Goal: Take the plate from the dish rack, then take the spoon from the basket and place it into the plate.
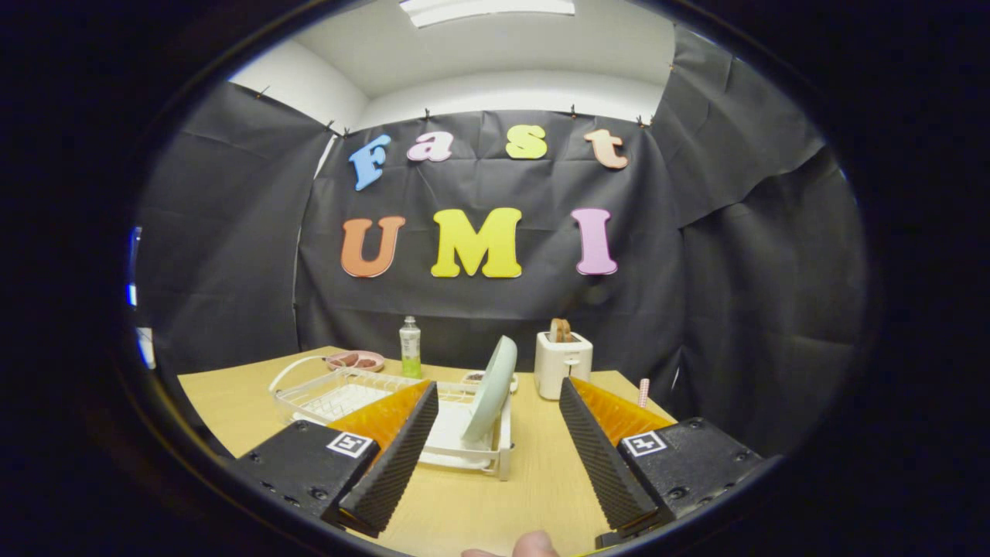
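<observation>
The claw [495, 456] was held above the wooden surface [534, 480] with its two fingers spread wide apart and nothing between them. It gripped no object.

The plate [493, 389], pale green, stood on edge in the dish rack [464, 433], leaning slightly, at the rack's near right end. It lay just ahead of the fingers and roughly between their lines, nearer the left finger. No part of the claw touched it. The first step, lifting the plate from the rack, was therefore judged not yet done.

A white wire-sided tray [325, 387], possibly the basket, sat directly behind and left of the rack. The spoon could not be made out; whether it lay there could not be determined. The second step was likewise judged outstanding.

Other items noted at the far side of the surface: a bottle of green liquid [410, 347], a small pink dish [355, 360] holding something dark, and a white toaster [562, 362] with a slice in its slot. A fingertip [534, 544] of the person showed below the claw.

Assessment: the task stood at its opening, with the claw positioned for an approach to the plate and every step remaining.
</observation>
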A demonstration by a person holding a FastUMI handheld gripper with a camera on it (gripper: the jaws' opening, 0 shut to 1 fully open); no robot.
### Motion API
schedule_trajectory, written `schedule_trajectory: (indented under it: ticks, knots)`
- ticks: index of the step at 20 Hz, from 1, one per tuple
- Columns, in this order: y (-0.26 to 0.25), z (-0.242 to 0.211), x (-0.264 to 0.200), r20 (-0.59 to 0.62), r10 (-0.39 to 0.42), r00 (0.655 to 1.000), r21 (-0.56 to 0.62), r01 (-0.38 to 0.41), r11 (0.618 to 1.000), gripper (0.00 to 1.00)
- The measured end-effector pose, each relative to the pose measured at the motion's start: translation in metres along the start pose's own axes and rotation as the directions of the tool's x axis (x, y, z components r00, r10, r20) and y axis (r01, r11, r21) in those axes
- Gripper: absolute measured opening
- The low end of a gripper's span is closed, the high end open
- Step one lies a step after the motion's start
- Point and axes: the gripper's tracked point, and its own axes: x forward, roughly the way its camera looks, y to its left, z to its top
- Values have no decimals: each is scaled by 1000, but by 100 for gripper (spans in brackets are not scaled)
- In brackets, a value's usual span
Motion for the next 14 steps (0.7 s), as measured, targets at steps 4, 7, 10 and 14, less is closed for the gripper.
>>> schedule_trajectory:
  ticks: [4,7,10,14]
  knots:
    - [-5,-4,5,-11,-3,1000,19,3,1000,100]
    - [-11,-7,4,-17,-5,1000,15,5,1000,100]
    - [-25,-6,1,-33,-29,999,-3,29,1000,100]
    - [-44,5,9,-77,-20,997,9,20,1000,100]
